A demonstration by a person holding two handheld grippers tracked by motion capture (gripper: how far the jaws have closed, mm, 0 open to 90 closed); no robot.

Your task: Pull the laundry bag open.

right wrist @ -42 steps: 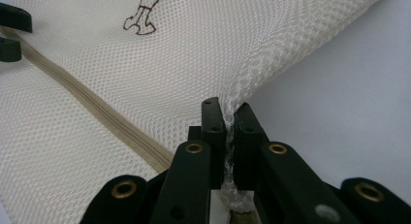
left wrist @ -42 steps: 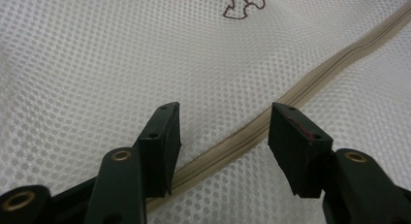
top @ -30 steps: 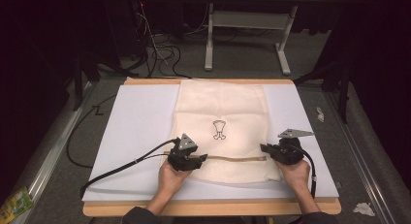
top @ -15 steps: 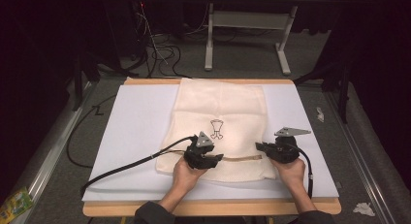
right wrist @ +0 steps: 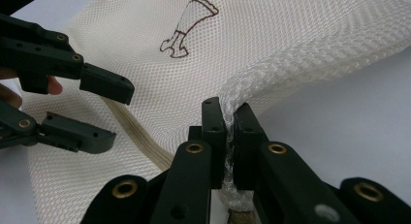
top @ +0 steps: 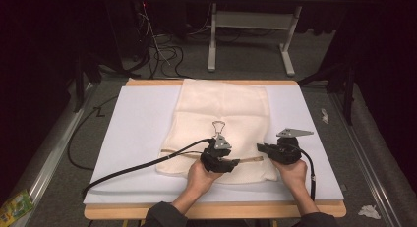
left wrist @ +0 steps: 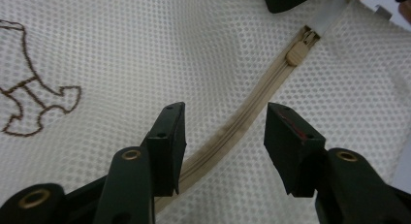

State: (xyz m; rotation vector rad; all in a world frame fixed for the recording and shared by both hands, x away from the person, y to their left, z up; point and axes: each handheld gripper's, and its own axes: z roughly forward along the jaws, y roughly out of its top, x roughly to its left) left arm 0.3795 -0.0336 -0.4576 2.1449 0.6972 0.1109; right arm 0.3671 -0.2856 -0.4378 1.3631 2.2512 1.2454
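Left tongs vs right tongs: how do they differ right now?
The left tongs are open, their jaws either side of the zipper without pressing it; the right tongs are shut on a pinched fold of the mesh bag. The left tongs sit near the middle of the bag's near edge, the right tongs at its right end. Both are black, hand-held, and low over the same bag.

room: dark | floor (top: 246, 60): grey carpet | desk frame (top: 248, 20): white | cables (top: 162, 52): black
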